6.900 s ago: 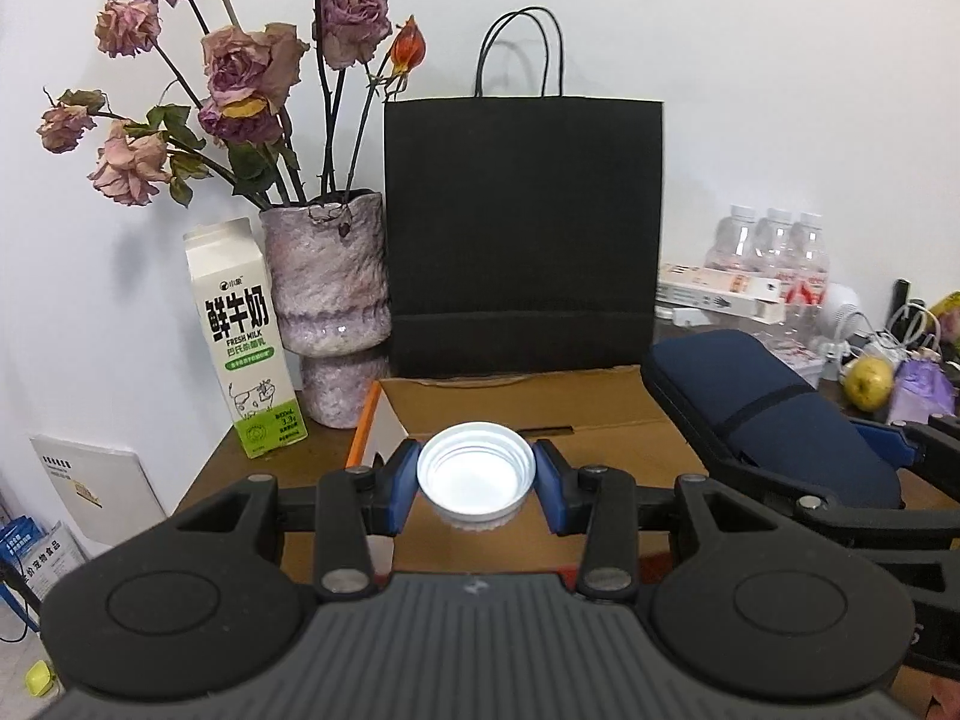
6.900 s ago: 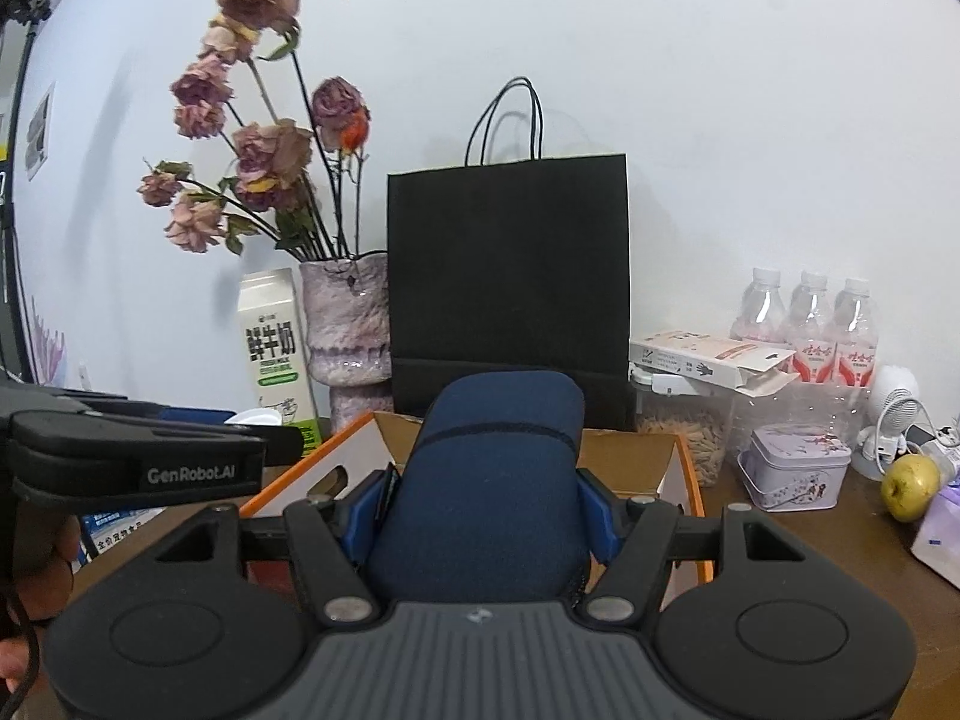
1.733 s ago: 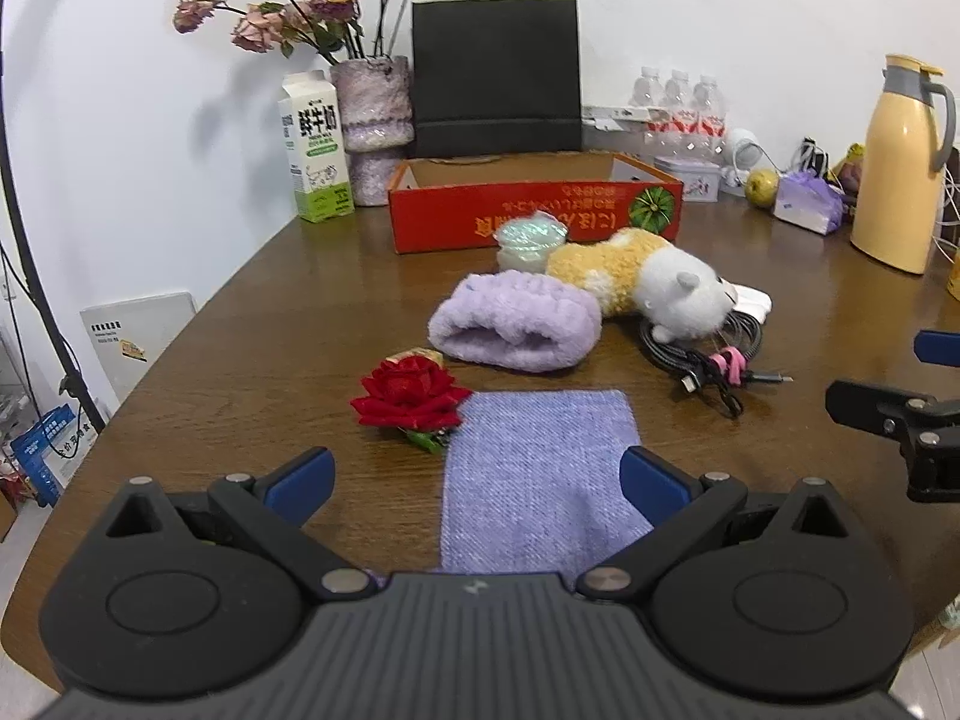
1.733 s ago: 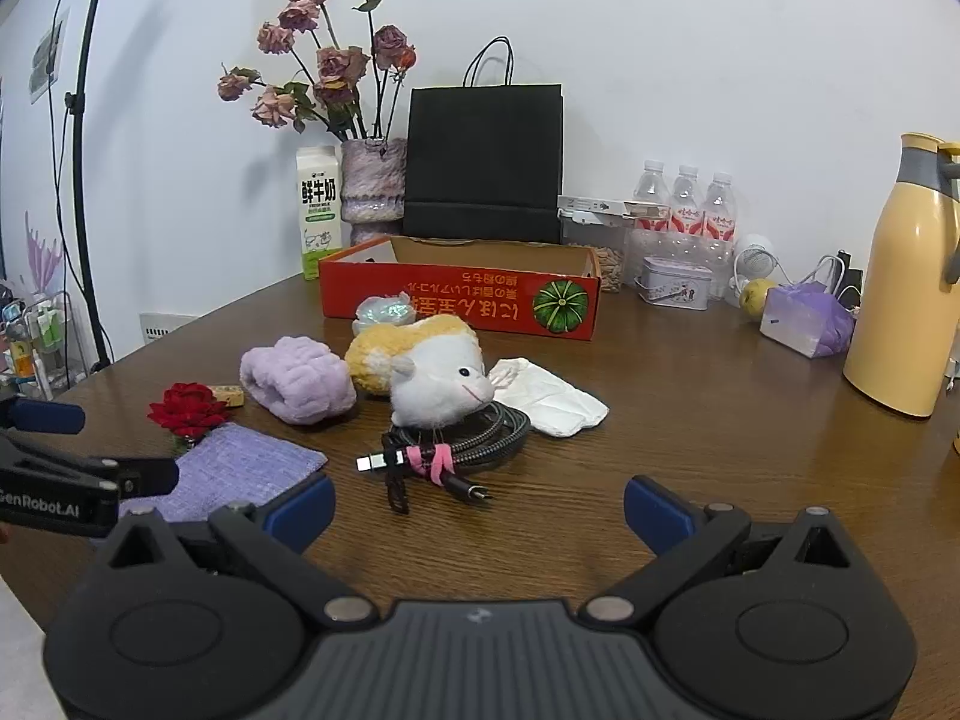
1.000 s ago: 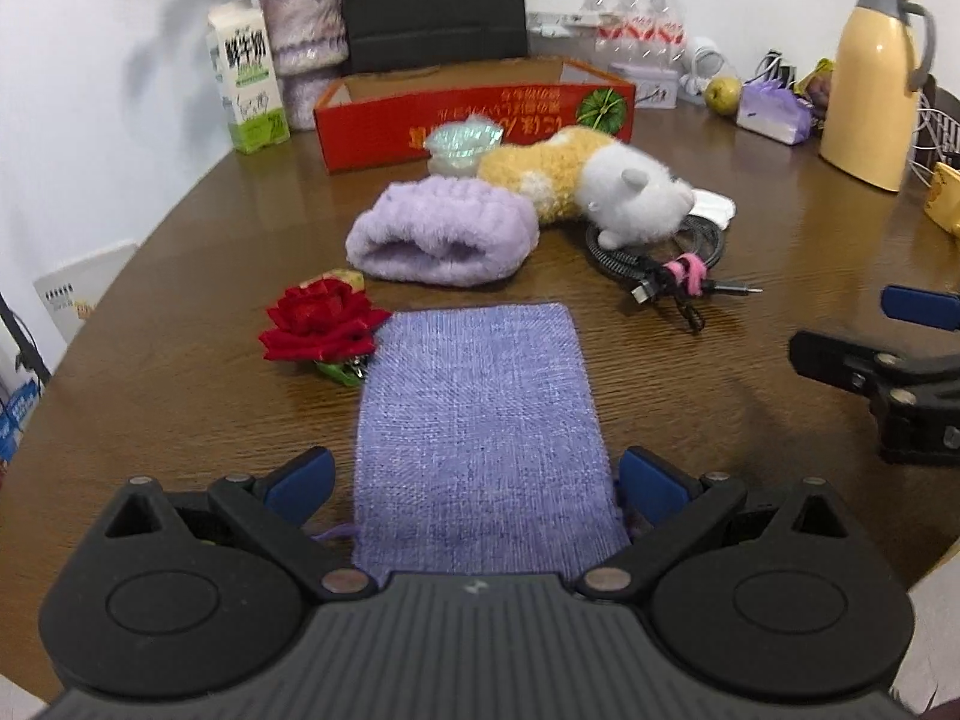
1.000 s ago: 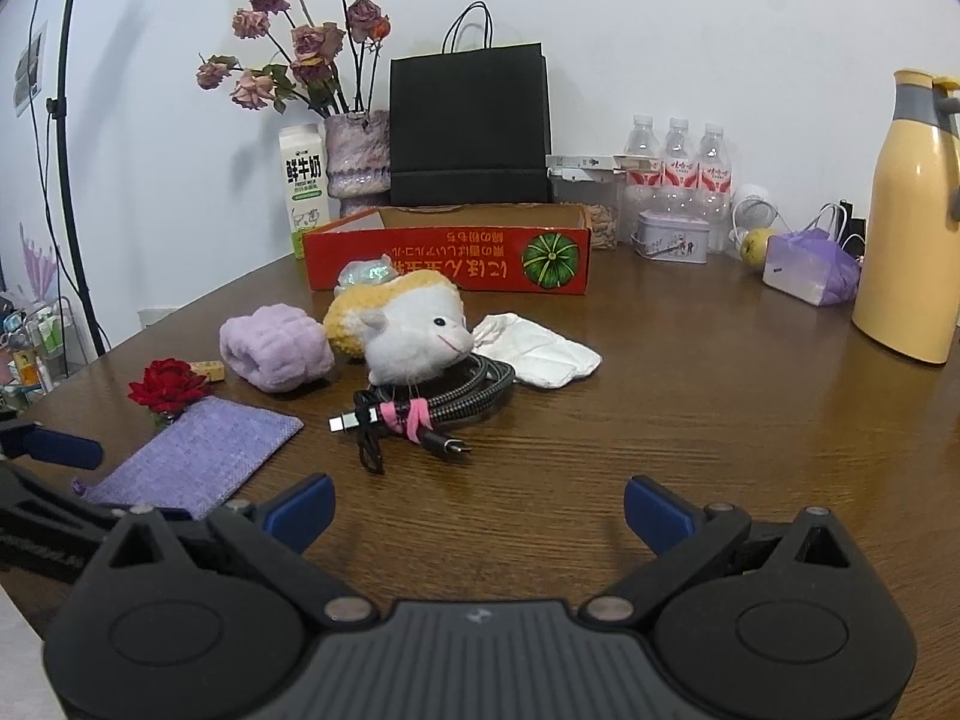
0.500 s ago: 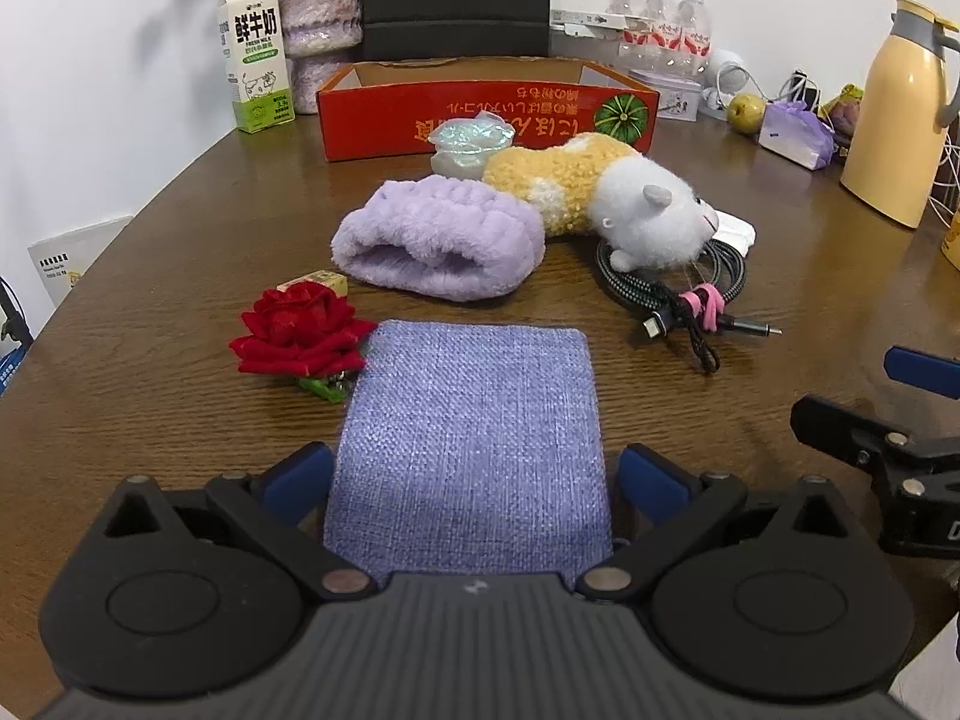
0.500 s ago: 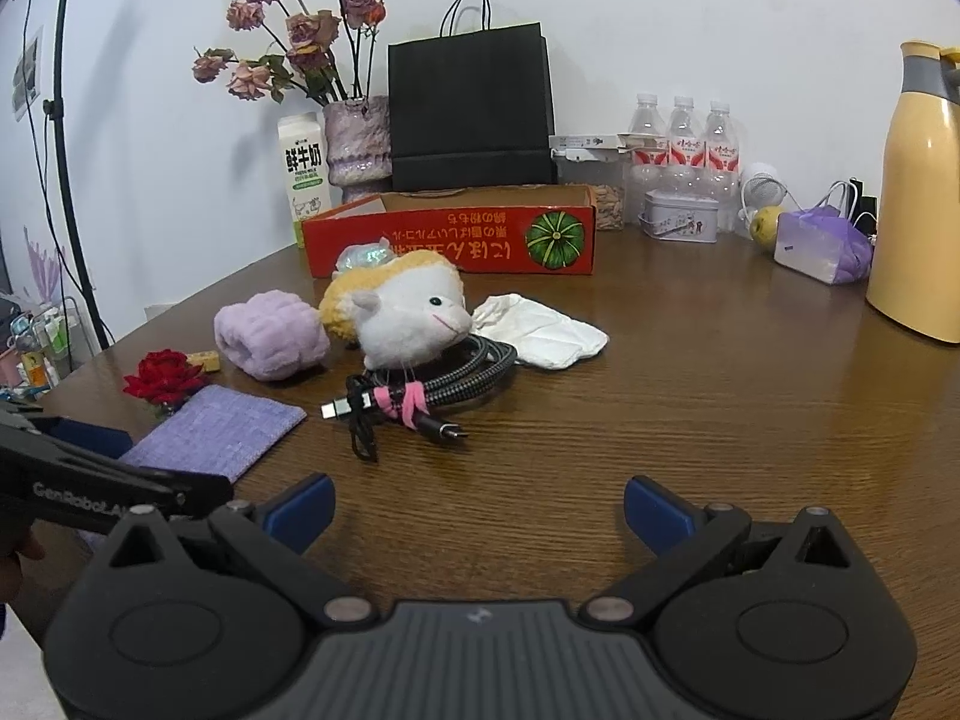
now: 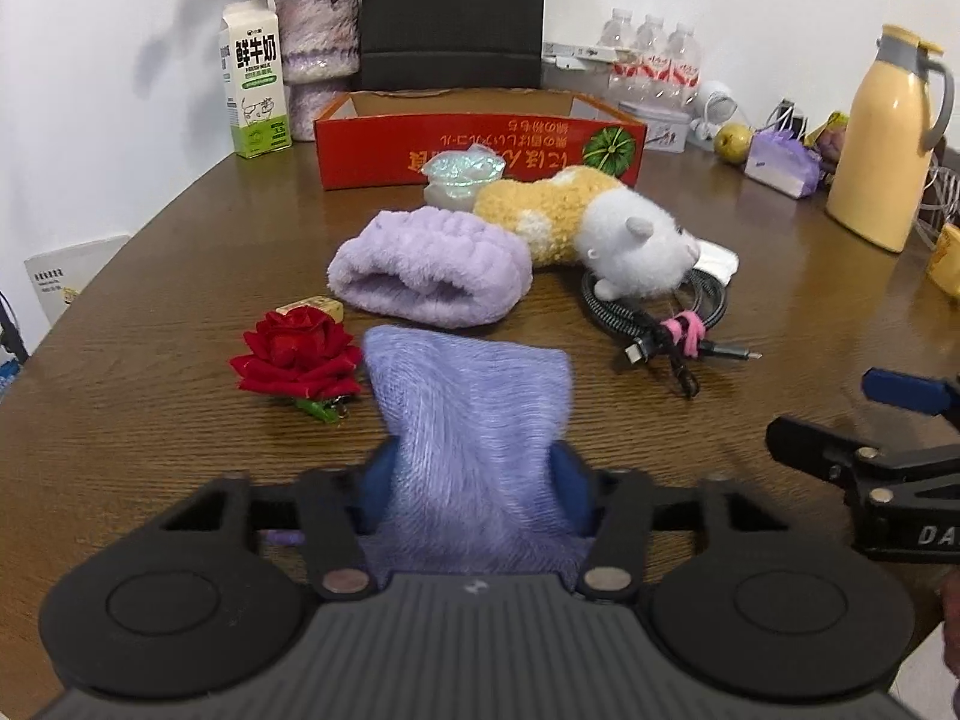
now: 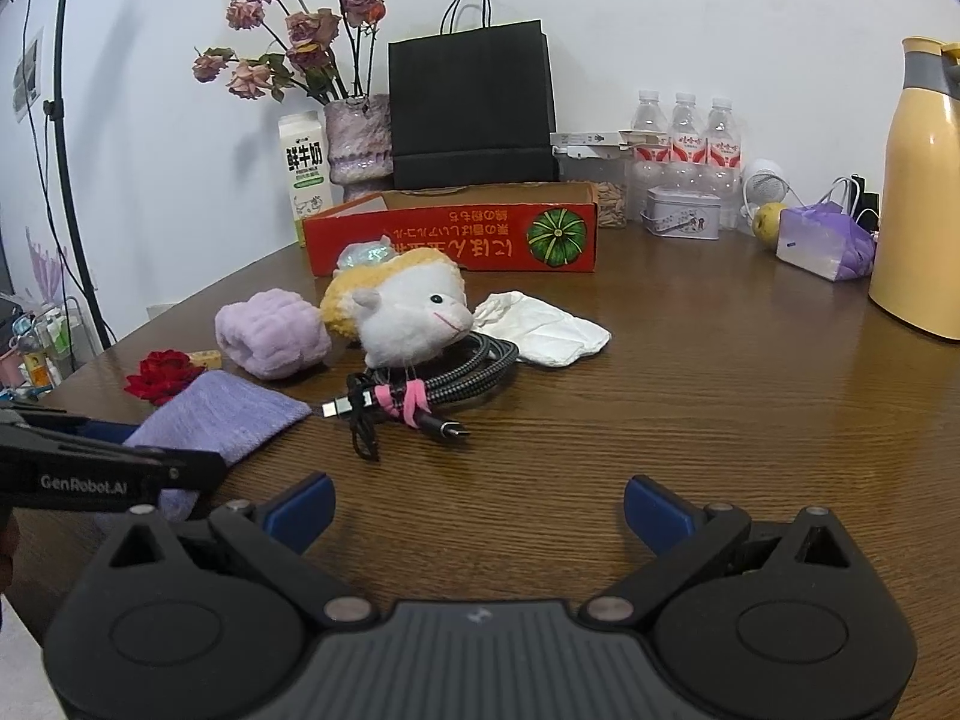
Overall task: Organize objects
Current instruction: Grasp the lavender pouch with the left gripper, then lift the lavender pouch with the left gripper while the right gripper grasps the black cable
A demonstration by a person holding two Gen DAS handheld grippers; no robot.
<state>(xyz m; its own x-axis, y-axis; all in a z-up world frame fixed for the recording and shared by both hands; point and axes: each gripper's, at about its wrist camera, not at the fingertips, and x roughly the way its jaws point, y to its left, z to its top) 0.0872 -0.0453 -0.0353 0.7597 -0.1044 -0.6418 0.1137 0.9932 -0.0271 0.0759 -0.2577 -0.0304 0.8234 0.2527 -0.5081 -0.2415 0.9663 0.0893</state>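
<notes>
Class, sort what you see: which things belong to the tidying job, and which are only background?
Job: purple cloth pouch bunched between the closing left gripper, red rose, plush toy, cable, red box.

Background: milk carton, yellow thermos, black bag.

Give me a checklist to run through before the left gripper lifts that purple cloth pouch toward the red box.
1. Pouch between the left gripper jaws: ok. The jaws are closing and the purple pouch is bunched between them.
2. Grip firm enough to lift: cannot tell, the jaws have not finished closing.
3. Red rose clear of the pouch: cannot tell, it lies right at the pouch's left edge.
4. Right gripper out of the way: ok, open, holding nothing, off to the right.
5. Red box open on top: ok.
6. Path to the box: not ok at table level; the purple towel roll and plush toy lie between.
</notes>
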